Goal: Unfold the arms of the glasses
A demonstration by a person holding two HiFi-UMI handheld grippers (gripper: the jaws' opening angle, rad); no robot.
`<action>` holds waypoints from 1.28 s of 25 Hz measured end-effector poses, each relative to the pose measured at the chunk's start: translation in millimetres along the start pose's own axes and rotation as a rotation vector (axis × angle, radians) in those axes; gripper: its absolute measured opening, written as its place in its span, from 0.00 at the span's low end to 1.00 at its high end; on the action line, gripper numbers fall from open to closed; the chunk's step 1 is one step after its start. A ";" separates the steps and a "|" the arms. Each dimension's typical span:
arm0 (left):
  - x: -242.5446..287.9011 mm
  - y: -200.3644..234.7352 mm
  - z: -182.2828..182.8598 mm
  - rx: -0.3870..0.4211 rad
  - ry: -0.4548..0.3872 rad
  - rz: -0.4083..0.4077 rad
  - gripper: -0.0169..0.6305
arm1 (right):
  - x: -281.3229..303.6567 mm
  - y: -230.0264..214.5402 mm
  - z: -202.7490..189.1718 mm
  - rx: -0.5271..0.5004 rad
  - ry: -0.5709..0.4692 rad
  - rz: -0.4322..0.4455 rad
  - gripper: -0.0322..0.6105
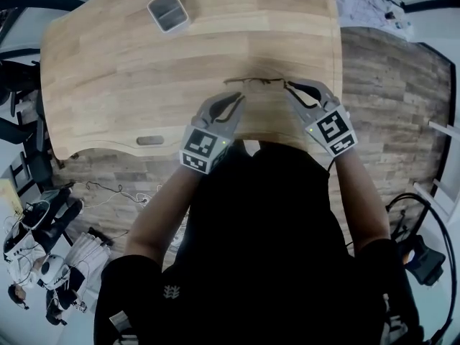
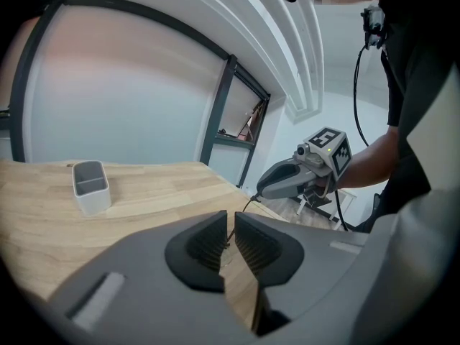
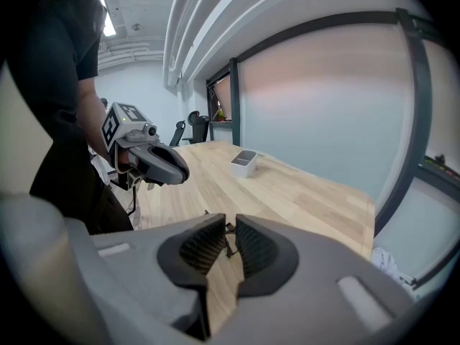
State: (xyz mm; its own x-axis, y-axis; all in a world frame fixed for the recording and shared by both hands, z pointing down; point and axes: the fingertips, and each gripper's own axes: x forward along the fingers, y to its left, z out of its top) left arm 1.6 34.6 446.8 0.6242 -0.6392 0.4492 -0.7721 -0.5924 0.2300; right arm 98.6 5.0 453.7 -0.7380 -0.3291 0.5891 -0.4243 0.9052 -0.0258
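Thin dark wire glasses [image 1: 255,82] hang just above the near part of the wooden table [image 1: 108,85], stretched between my two grippers. My left gripper [image 1: 238,98] is shut on the frame's left part; a thin wire and a bit of lens show between its pads [image 2: 231,225]. From there the glasses' wire [image 2: 249,203] runs toward my right gripper [image 2: 287,180]. In the head view my right gripper [image 1: 290,86] is shut on the right end. In the right gripper view a dark hinge piece of the glasses [image 3: 228,244] sits pinched between the right jaws.
A small white open box [image 1: 168,11] stands at the far side of the table, also seen as the box [image 2: 90,187] and the box [image 3: 244,161]. The table's near edge [image 1: 144,146] is by my body. Wood floor and cables lie around.
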 end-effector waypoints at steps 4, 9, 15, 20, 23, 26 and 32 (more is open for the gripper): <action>3.0 3.6 -2.1 0.005 0.007 -0.011 0.09 | -5.7 3.1 5.7 0.027 -0.031 -0.012 0.12; 8.9 11.4 -5.8 0.014 0.023 -0.039 0.09 | -15.1 7.0 19.7 0.046 -0.089 -0.054 0.12; 23.9 23.5 -22.4 0.048 0.082 -0.070 0.09 | -30.2 -5.6 33.1 0.112 -0.180 -0.169 0.12; 45.5 35.3 -40.7 0.098 0.176 -0.111 0.14 | -37.2 -15.0 30.0 0.213 -0.222 -0.247 0.12; 61.9 43.0 -57.3 0.165 0.247 -0.133 0.19 | -36.9 -19.2 21.5 0.273 -0.229 -0.276 0.12; 78.0 47.3 -72.2 0.260 0.303 -0.155 0.20 | -34.7 -21.9 10.1 0.311 -0.223 -0.295 0.12; 101.7 37.2 -101.0 0.342 0.419 -0.271 0.21 | -30.9 -25.8 -9.7 0.363 -0.203 -0.312 0.12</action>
State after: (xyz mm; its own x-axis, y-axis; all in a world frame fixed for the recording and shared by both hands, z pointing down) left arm 24.3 -2.9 588.2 0.6395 -0.2373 0.7313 -0.4672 -0.8754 0.1245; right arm 137.5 -5.6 444.0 -0.6190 -0.6465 0.4459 -0.7684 0.6161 -0.1733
